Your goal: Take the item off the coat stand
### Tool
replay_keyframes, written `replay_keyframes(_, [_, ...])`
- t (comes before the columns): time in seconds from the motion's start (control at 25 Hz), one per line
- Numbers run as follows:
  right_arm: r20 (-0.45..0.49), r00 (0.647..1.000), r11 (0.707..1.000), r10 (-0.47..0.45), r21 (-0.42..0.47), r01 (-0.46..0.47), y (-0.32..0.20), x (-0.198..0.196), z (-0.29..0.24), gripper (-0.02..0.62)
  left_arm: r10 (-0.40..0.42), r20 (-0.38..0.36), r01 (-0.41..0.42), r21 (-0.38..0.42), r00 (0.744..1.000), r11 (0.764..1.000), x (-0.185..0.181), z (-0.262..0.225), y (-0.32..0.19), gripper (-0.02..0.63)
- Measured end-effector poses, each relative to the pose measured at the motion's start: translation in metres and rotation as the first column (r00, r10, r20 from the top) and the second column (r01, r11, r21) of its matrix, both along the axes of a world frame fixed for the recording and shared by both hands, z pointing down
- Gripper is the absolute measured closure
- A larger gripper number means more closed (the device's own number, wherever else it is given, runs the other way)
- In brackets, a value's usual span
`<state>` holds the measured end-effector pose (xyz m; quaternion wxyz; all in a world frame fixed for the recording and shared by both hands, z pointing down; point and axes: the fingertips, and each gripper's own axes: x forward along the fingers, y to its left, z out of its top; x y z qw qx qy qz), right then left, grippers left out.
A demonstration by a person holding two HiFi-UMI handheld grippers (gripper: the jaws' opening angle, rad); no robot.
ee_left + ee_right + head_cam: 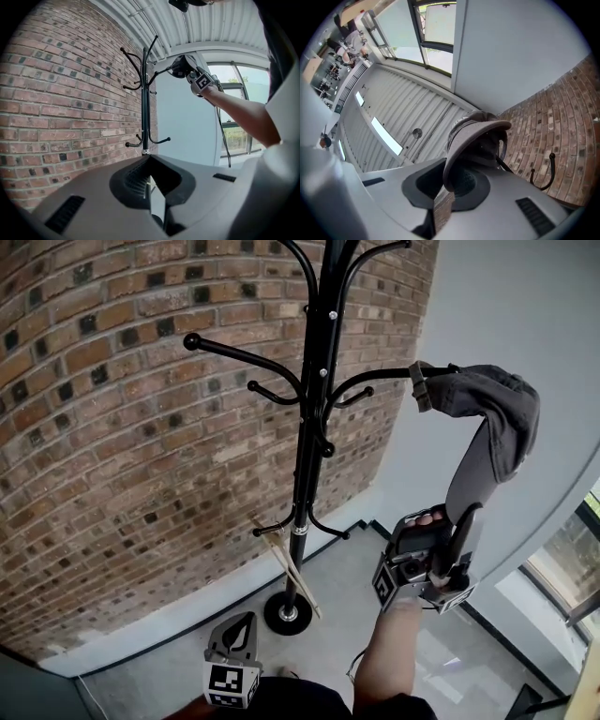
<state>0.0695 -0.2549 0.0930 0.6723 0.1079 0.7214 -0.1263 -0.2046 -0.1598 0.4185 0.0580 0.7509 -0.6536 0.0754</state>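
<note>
The head view looks steeply down from above the person. It faces the coat stand [305,474] and the brick wall [112,446], with the left gripper [239,622] and right gripper [461,521] low in frame. The left gripper view sits low and looks up along its claw, with the stand well ahead of it. The right gripper view tilts up toward the ceiling [393,122], and the cap [476,136] is right at its claw. All three views share the stand, wall and cap.
</note>
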Motion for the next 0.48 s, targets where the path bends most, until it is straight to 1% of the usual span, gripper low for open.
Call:
replay_keyframes(0.2, [0.014, 0.995, 0.993, 0.095, 0.066, -0.096, 0.029, 0.035, -0.012, 0.566, 0.030, -0.001, -0.030, 0.024, 1.000, 0.999, 0.011, -0.005, 0.005, 0.575])
replay_keyframes(0.36, [-0.044, 0.987, 0.985, 0.156, 0.084, -0.152, 0.056, 0.044, -0.027, 0.566, 0.054, -0.013, -0.053, 0.036, 0.998, 0.998, 0.019, -0.011, 0.013, 0.575])
replay_keyframes(0.48, [-0.107, 0.967, 0.972, 0.230, 0.066, -0.224, 0.076, 0.045, -0.026, 0.565, 0.078, -0.025, -0.077, 0.040, 0.997, 0.996, 0.027, -0.012, 0.023, 0.575])
